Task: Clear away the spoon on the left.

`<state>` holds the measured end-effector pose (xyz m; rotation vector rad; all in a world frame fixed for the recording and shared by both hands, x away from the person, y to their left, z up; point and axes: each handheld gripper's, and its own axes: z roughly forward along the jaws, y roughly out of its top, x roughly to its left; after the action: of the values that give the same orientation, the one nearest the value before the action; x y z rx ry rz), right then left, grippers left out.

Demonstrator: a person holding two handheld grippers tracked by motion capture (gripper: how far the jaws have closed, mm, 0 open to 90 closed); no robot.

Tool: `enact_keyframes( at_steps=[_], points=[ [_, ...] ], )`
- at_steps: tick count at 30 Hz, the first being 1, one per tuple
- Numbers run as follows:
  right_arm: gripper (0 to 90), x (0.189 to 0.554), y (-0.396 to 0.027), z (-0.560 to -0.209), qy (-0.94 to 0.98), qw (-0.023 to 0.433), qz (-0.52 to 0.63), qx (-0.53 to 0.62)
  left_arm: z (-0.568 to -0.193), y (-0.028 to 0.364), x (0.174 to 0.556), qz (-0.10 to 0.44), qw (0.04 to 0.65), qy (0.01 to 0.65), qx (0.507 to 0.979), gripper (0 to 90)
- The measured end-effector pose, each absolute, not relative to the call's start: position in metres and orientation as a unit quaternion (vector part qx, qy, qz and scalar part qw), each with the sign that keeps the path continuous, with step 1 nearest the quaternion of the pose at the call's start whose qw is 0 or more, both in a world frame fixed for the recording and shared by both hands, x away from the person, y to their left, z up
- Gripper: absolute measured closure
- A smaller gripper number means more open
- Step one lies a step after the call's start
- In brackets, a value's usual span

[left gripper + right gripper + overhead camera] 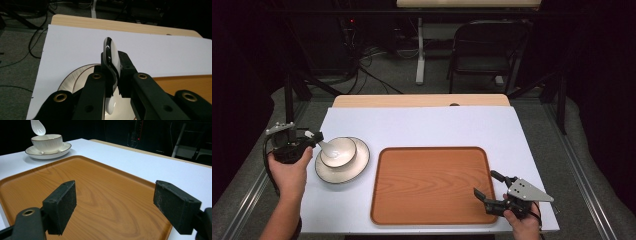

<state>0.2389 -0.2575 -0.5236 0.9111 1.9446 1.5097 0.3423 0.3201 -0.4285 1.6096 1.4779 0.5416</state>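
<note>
White ceramic is what the left gripper (113, 75) is clamped on: the handle of a spoon (38, 127), held just above the bowl (47, 142) that stands on a saucer (357, 167) at the left of the counter (422, 125). Carrying it well likely means keeping the grip firm and the spoon level, clear of the bowl's rim. The bowl looks empty, as does the wooden tray (100, 195), over whose near corner the right gripper (122, 205) hovers, jaws wide apart.

My left gripper (312, 138) sits at the table's left edge, jaws pinched nearly together, my left hand (289, 170) wrapped behind it. My right gripper (488, 189) rests low at the right, jaws spread wide, seemingly level.
</note>
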Motion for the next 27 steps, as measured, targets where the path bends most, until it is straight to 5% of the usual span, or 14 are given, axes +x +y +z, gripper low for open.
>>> enact_keyframes(
  at_steps=[27],
  points=[
    [18.5, 0.239, -0.257, -0.523, 0.716, 0.255, 0.557, 0.336, -0.421, 0.256, 0.329, 0.194, 0.393, 0.51, 0.74, 85.1]
  ],
)
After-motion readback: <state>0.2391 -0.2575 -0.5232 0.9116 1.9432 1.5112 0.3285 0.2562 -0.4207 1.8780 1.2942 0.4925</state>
